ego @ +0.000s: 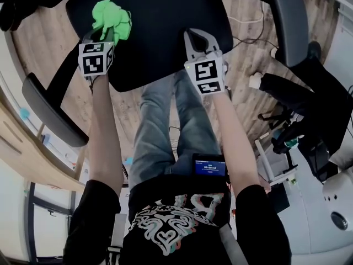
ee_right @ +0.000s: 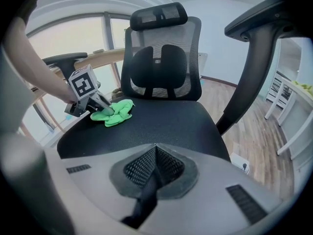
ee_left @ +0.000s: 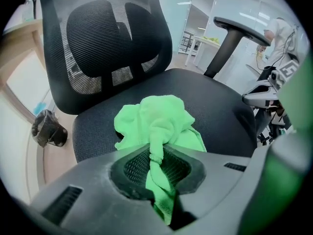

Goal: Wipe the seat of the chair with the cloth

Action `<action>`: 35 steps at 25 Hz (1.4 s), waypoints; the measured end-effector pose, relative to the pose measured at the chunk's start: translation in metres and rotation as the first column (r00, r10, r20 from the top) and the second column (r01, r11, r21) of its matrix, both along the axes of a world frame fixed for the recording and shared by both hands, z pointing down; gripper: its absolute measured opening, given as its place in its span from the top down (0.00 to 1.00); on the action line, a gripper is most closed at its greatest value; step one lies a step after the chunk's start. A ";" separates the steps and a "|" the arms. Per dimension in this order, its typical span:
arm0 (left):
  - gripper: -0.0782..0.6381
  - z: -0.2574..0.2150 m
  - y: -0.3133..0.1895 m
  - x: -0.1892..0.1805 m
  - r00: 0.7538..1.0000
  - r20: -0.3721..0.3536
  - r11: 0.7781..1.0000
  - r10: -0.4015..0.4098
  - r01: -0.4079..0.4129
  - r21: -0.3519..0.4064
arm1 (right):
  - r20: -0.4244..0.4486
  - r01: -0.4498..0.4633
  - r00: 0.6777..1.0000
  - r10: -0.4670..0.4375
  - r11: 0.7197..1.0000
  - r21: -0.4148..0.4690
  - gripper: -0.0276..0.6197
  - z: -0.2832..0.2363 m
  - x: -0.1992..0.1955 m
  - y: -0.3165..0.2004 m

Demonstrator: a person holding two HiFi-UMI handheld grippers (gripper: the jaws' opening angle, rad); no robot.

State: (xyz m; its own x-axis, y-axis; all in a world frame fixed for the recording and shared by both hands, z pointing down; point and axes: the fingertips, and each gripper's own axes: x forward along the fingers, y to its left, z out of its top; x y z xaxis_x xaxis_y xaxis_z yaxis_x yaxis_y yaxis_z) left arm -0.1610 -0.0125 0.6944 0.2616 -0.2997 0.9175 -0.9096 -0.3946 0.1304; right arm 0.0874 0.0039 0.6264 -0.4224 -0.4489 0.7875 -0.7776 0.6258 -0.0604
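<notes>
1. The left tongs (ego: 108, 33) pinch a fold of the green cloth (ee_left: 157, 117). The rest of the cloth lies bunched on the black seat (ego: 160, 26), toward its left side.
2. The right tongs (ee_right: 155, 155) are pressed together with nothing between them. They are over the seat's front right part, well apart from the cloth.
3. Whether they touch the seat fabric is hard to tell; they seem just above it.
4. The mesh backrest (ee_right: 161, 62) stands upright behind the seat, and an armrest (ego: 49, 112) flanks its left side.

My right gripper (ee_right: 155, 151), jaws together and empty, hangs over the seat (ee_right: 181, 124) where my left gripper (ee_right: 101, 106) pinches the green cloth (ee_right: 119, 114).
</notes>
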 end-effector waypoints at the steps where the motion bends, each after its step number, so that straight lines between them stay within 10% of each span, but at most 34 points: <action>1: 0.82 0.000 0.000 0.001 1.000 0.003 1.000 -0.002 0.002 0.000 | -0.001 -0.002 1.000 0.002 1.000 0.002 0.95 0.000 0.002 0.001; 12: 0.82 0.008 0.000 0.017 1.000 -0.027 1.000 -0.006 0.006 -0.005 | -0.015 -0.020 1.000 0.020 1.000 -0.003 0.95 0.006 0.025 0.009; 35: 0.82 -0.003 0.042 0.205 0.929 -0.213 0.952 0.302 -0.304 0.026 | -0.037 -0.055 0.998 0.056 0.998 0.019 0.95 0.003 0.061 0.019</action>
State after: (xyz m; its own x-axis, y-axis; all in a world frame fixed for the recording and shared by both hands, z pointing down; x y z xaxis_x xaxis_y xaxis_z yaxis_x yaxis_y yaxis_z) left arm 0.0437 0.0294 0.6918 0.5273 -0.1695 0.8326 -0.6978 -0.6455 0.3105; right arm 0.1489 0.0226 0.6293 -0.3664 -0.4849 0.7941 -0.8127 0.5824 -0.0193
